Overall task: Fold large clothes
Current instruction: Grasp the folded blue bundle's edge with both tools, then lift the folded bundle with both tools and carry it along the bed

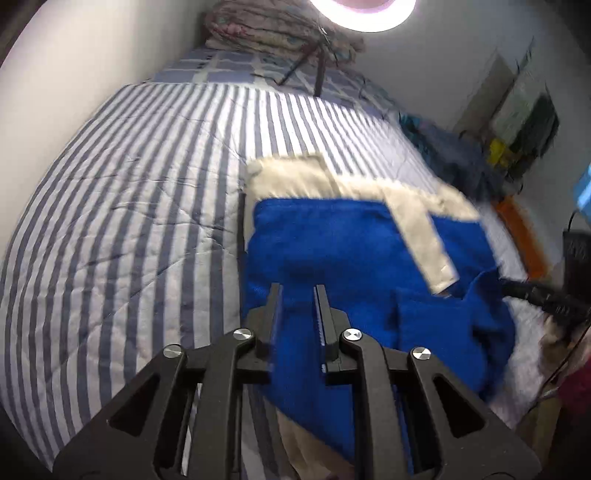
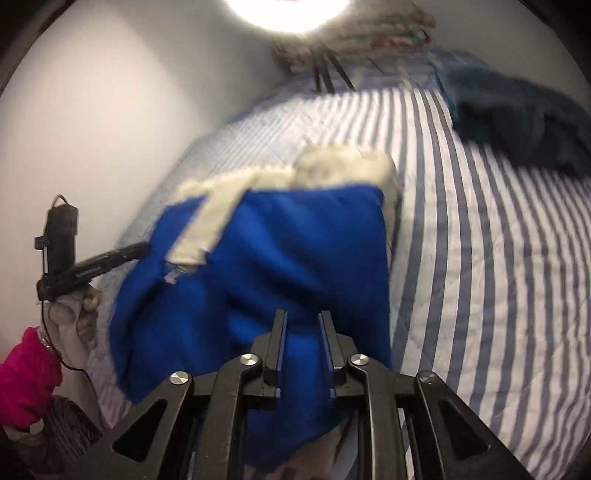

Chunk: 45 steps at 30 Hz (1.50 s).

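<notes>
A large blue garment (image 1: 332, 243) with a cream lining and a cream strip (image 1: 424, 240) lies bunched on the striped bed quilt (image 1: 129, 184). My left gripper (image 1: 298, 286) has blue cloth packed between its narrow jaws, which are shut on it. In the right wrist view the same garment (image 2: 295, 240) gathers into my right gripper (image 2: 302, 313), which is also shut on a fold of blue cloth that hangs below it. The left gripper's tip (image 2: 140, 248) meets the garment's left edge there. The right gripper's tip (image 1: 511, 287) shows at the garment's right edge.
A dark blue clothes pile (image 2: 517, 110) lies at the bed's far right. Folded quilts (image 1: 277, 33) and tripod legs (image 1: 318, 74) stand at the head under a ring light (image 1: 364, 11). A white wall (image 2: 110, 110) runs along the left. A gloved hand and pink sleeve (image 2: 29, 369) hold the left gripper.
</notes>
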Each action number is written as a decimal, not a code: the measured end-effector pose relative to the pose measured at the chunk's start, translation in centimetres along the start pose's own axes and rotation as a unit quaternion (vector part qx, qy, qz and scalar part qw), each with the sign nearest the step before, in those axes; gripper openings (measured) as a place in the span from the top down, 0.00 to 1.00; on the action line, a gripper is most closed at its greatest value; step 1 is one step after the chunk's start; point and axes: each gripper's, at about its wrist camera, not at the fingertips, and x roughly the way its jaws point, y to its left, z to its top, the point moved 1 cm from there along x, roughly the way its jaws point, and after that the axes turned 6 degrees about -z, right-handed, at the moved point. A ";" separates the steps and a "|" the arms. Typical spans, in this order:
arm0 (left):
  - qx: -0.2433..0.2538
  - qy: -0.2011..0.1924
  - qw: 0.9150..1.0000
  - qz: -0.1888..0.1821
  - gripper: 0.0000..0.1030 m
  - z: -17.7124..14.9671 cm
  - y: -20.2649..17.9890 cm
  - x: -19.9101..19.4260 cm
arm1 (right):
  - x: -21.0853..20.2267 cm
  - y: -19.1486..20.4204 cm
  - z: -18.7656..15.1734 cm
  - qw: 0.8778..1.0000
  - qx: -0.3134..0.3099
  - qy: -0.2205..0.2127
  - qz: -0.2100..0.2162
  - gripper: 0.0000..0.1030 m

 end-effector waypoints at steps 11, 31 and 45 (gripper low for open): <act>-0.242 0.031 0.954 -0.172 0.36 -0.4 7.8 0.3 | 0.4 -3.1 0.8 1.000 0.029 0.002 -0.003 0.25; -0.244 0.078 0.944 -0.210 0.43 -0.4 7.4 5.1 | 6.2 -7.9 -0.1 0.970 0.156 0.053 0.181 0.44; -0.146 0.060 0.982 -0.107 0.63 1.7 2.5 4.4 | 4.3 -2.9 1.3 0.989 0.100 0.044 0.095 0.69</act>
